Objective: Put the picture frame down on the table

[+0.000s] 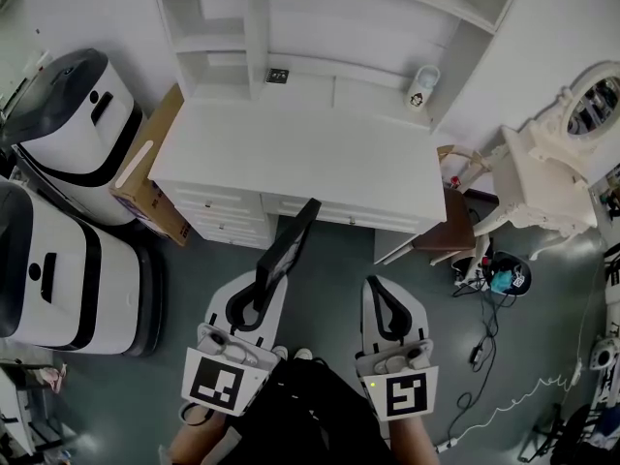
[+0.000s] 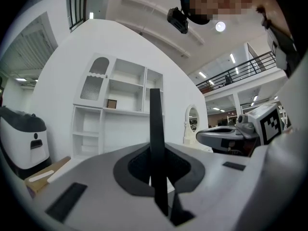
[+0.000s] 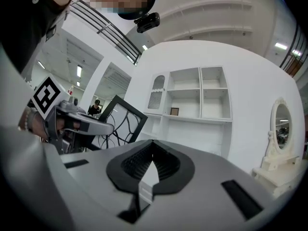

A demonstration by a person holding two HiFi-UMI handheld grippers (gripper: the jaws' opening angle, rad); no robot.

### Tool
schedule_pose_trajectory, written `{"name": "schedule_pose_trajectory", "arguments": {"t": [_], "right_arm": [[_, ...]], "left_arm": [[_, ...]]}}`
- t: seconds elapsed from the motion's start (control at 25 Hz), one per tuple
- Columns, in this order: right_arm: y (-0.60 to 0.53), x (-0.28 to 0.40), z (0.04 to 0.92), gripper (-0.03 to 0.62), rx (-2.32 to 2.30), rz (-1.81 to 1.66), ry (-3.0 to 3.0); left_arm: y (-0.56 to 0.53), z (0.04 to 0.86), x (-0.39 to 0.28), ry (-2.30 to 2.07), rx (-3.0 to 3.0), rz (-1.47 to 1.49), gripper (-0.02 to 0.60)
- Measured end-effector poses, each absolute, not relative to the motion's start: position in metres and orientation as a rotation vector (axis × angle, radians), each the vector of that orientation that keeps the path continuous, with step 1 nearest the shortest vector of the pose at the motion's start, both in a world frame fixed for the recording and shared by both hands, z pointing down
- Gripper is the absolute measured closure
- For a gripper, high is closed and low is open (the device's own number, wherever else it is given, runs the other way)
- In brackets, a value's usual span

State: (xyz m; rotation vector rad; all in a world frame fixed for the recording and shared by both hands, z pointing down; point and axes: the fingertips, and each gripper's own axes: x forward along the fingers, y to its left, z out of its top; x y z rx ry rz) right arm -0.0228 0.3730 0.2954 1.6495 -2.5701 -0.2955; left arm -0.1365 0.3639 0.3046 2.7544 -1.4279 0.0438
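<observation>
The black picture frame [image 1: 289,245] stands on edge, tilted, with my left gripper [image 1: 254,303] shut on its lower part, above the floor in front of the white desk [image 1: 291,153]. In the left gripper view the frame [image 2: 155,138] appears edge-on as a thin dark strip between the jaws. From the right gripper view the frame [image 3: 122,121] shows its face with a branching line pattern, beside the left gripper [image 3: 77,121]. My right gripper [image 1: 387,313] is shut with nothing in it, level with the left one and to its right.
On the desk's shelf unit are a small dark frame [image 1: 277,76] and a penguin mug [image 1: 422,87]. A cardboard box [image 1: 150,168] and two white machines [image 1: 68,129] stand left. A brown chair [image 1: 450,221], white vanity mirror [image 1: 572,124] and floor cables [image 1: 494,279] lie right.
</observation>
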Motion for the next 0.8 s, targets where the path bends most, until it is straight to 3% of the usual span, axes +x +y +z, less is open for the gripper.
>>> {"name": "schedule_pose_trajectory", "arguments": {"t": [0.8], "right_arm": [[0.392,0.012,0.295,0.592,1.645,-0.342,-2.612]], "left_arm": [[0.381,0.302,-0.106,-1.496,2.779,0.043,0.554]]}}
